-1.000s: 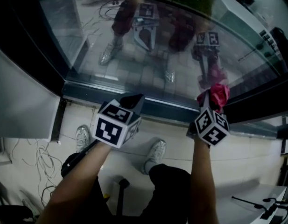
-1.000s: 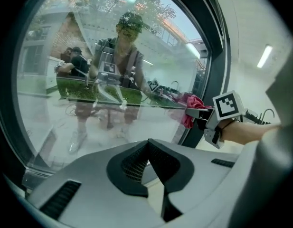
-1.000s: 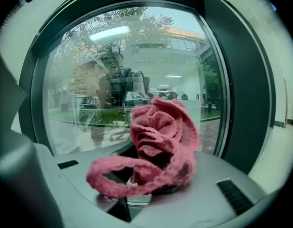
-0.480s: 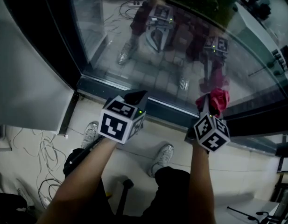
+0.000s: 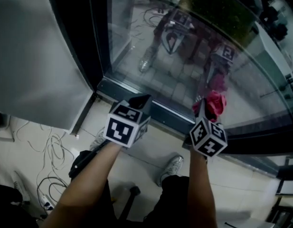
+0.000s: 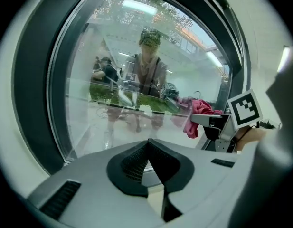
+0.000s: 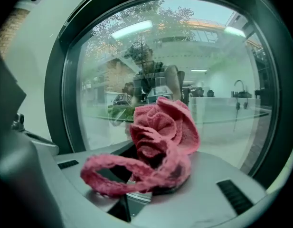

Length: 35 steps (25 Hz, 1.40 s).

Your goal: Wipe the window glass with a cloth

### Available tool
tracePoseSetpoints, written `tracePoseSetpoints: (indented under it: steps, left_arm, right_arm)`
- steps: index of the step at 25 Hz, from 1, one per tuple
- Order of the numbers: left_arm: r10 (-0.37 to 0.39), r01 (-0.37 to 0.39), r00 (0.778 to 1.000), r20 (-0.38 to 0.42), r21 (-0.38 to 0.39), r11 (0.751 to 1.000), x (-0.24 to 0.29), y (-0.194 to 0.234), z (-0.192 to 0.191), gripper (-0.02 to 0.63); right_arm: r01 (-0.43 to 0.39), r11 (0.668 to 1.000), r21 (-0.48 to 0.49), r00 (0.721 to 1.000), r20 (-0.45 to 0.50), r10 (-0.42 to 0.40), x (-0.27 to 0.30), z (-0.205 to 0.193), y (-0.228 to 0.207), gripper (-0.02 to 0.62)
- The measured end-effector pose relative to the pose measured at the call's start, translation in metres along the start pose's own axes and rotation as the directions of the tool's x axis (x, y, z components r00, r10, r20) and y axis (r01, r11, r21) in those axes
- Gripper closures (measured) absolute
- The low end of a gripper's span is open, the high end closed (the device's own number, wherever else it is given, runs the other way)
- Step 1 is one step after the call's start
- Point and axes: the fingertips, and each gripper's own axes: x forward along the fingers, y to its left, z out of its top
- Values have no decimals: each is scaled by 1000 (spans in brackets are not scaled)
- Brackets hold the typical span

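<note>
Head view: right gripper [image 5: 206, 112] fingers hold pink cloth [image 5: 214, 102] near window glass [image 5: 137, 42]; left gripper [image 5: 140, 100] fingers meet.

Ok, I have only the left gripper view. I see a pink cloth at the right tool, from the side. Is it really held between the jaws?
Observer: Yes. In the right gripper view the right tool is shut on the pink cloth, which is bunched up, with one loop lying out to the left.
Operator: Where on the window is it?
Observer: The head view puts it low on the glass, just above the dark bottom frame.
Operator: Is anything on the floor?
Observer: Cables lie on the floor, at the far left of the head view.
</note>
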Motion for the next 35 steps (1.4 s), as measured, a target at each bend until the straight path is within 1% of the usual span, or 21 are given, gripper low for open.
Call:
tracePoseSetpoints:
  steps: [5,10,14,19,25,31,35]
  left_arm:
    - [35,-35,999,10,-56,998,-22,35,-3,603]
    - [83,-83,996,8,-73,994,-41,63,-5,603]
    - [119,-117,993,19,-108,987,-57,85,-7,603]
    - [165,-160,986,24,-134,978,-78,112,-8,603]
    - [230,-225,973,13,-154,962,-103,148,-24,603]
    - [257,-252,966,8,-169,953,-119,174,-34,603]
    - [274,-272,962,-8,-164,948,-123,185,-41,603]
  right_arm:
    - [-5,999,-32,1000,-17,5,11,-1,38,540]
    - [-68,997,-45,997,-27,66,24,0,91,541]
    - [-103,993,-54,994,-31,101,34,2,130,541]
    - [-162,983,-91,987,-39,159,47,5,177,541]
    - [-238,965,-109,971,-48,234,61,2,233,541]
    - [-301,946,-124,953,-60,296,73,-2,284,541]
    - [-333,934,-130,942,-75,326,83,-6,308,541]
